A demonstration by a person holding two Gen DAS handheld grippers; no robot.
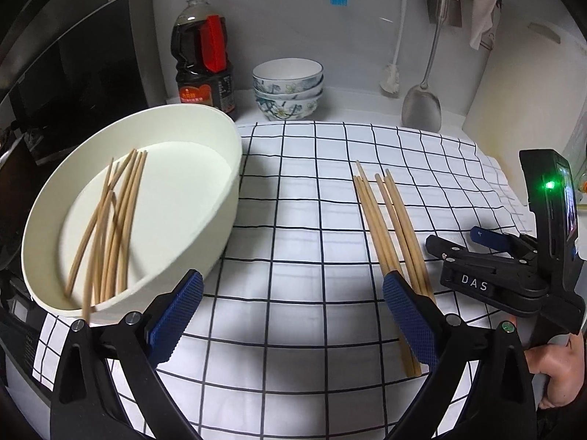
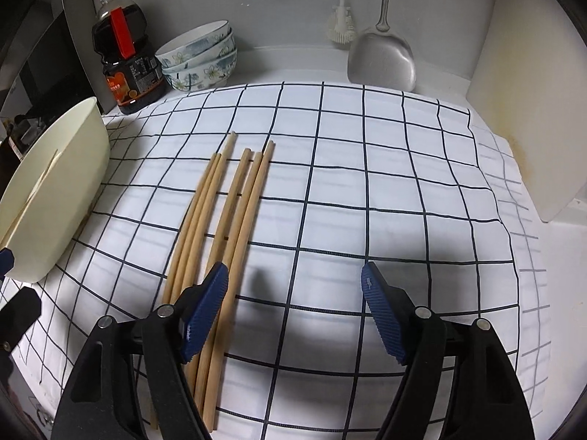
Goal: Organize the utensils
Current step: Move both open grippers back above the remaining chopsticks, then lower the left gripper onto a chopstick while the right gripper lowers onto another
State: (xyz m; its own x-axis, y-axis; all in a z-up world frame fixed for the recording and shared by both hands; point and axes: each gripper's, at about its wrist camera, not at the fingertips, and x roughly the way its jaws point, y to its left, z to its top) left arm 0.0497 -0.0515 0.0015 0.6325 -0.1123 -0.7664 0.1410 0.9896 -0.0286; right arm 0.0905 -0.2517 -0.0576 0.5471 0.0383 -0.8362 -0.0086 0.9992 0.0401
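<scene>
A bundle of several wooden chopsticks (image 1: 389, 234) (image 2: 227, 212) lies on the checked cloth (image 1: 301, 190) (image 2: 367, 183), tips pointing away. Several more chopsticks (image 1: 117, 220) lie loose inside a white oval basin (image 1: 223, 220) (image 2: 66, 198) at the left. My left gripper (image 1: 293, 315) hovers open over bare cloth between basin and bundle; its right pad covers the bundle's near part. My right gripper (image 2: 293, 311) (image 1: 458, 242) is open just right of the bundle, its left finger (image 2: 205, 311) over the sticks' near ends. Nothing sits between either pair of pads.
At the back wall stand a dark sauce bottle (image 1: 203, 55) (image 2: 124, 58) and stacked floral bowls (image 1: 288, 88) (image 2: 200, 58). A metal spatula (image 1: 422, 102) (image 2: 381, 58) and a brush (image 2: 341, 25) hang there. A white cutting board (image 1: 521, 110) (image 2: 532, 110) leans at the right. A hand (image 1: 561, 363) grips the right tool.
</scene>
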